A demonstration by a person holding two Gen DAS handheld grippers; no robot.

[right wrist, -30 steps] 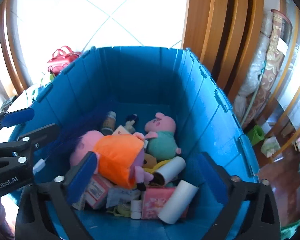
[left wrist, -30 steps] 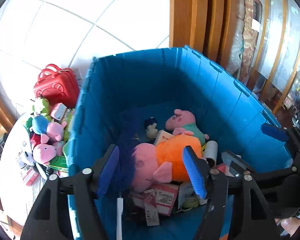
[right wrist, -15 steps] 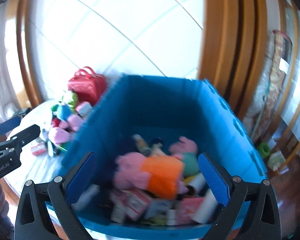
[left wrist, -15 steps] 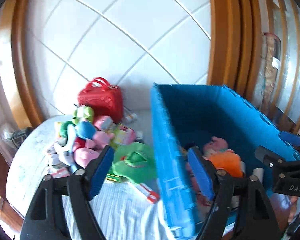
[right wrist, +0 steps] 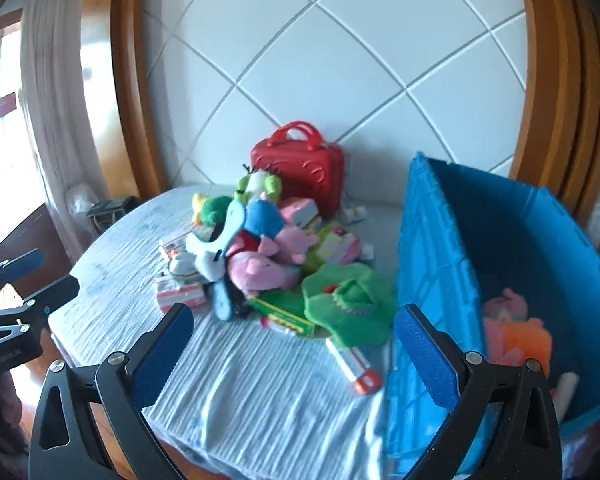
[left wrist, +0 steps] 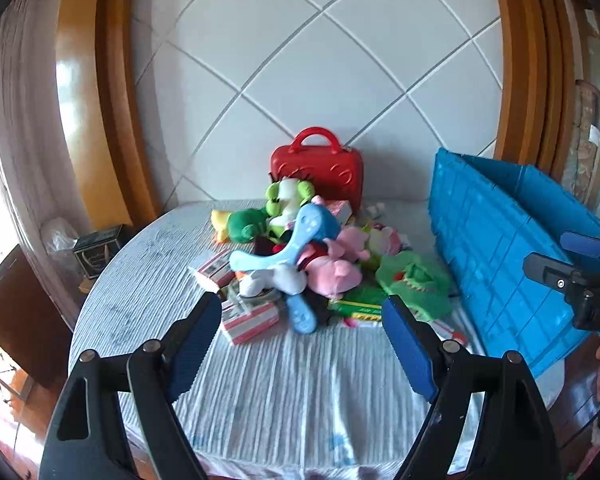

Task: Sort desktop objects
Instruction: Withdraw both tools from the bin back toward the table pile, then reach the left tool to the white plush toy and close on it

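Observation:
A pile of plush toys (left wrist: 300,248) and small boxes lies on a round table with a pale striped cloth (left wrist: 292,380). The same toy pile (right wrist: 260,252) shows in the right wrist view. A blue crate (left wrist: 500,264) stands at the table's right; the crate (right wrist: 432,240) holds a pink and orange plush (right wrist: 516,332). My left gripper (left wrist: 304,344) is open, nothing between its pads, short of the pile. My right gripper (right wrist: 296,356) is open and empty over the cloth, a green plush (right wrist: 348,300) and a red-tipped tube (right wrist: 356,364) ahead of it.
A red toy suitcase (left wrist: 318,168) stands behind the pile against the white quilted wall. A dark box (left wrist: 96,244) sits off the table's left edge. The right gripper's body (left wrist: 572,276) shows at the far right, the left one's (right wrist: 16,300) at the far left.
Both grippers have swung left from above the blue crate's inside to face the toy pile on the table. The left gripper's jaws stand wider than one second ago.

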